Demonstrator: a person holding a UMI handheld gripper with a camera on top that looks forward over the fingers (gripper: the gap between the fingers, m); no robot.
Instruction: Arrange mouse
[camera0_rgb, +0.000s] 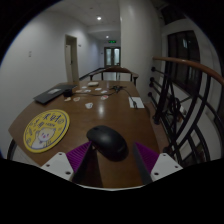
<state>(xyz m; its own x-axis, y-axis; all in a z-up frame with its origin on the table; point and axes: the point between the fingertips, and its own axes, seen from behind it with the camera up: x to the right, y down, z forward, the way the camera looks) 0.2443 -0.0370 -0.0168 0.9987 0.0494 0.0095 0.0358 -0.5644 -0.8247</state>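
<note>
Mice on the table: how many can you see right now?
1. The black mouse sits between the gripper fingers, beside the round yellow mat. Small items at the table's far end are too unclear to identify.

Mouse (107, 140) blocks table (100, 115) ahead.

One black computer mouse (107, 140) is counted, lying between the two fingers of the single gripper (110, 158), with a gap seen at each side. Two purple pads (78, 155) are counted, one per finger. One round yellow mat (45, 129) is seen on the one wooden table (95, 115). One closed laptop (48, 95) is counted. Smaller items farther along the table cannot be counted reliably.
</note>
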